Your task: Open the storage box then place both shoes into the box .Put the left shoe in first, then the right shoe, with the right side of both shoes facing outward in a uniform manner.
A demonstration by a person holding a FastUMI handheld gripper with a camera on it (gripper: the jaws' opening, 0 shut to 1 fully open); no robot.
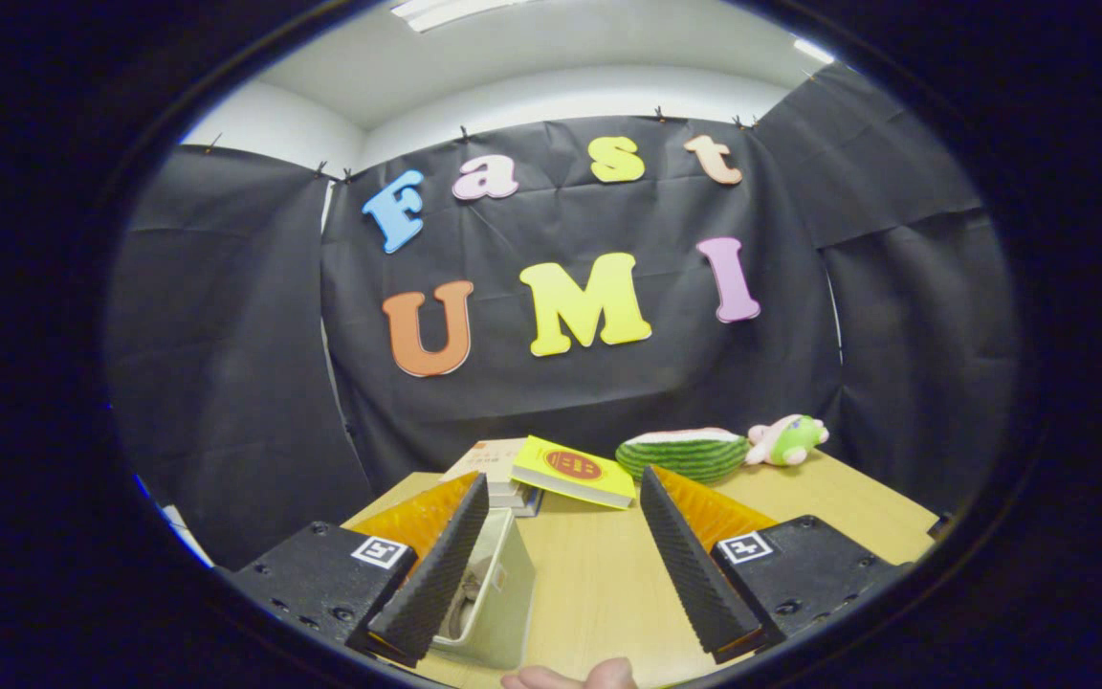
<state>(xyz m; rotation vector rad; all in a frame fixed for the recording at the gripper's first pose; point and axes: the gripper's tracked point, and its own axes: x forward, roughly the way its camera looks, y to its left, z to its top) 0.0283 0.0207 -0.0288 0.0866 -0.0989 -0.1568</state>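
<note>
My gripper (565, 507) is held well above the wooden table (599, 584), its two ridged black fingers wide apart with nothing between them. Below the left finger (436, 574) stands the pale storage box (498, 603), its top open; something grey lies inside it, mostly hidden by that finger, and I cannot tell whether it is a shoe. A fingertip of a person's hand (575, 677) shows at the table's near side, just below the gap between the fingers.
Beyond the fingers lie a small stack of books (494, 469) with a yellow book (572, 469) leaning on it. To their right sit a watermelon-shaped plush (683, 454) and a small pink and green plush toy (787, 440). Black cloth walls close the booth behind.
</note>
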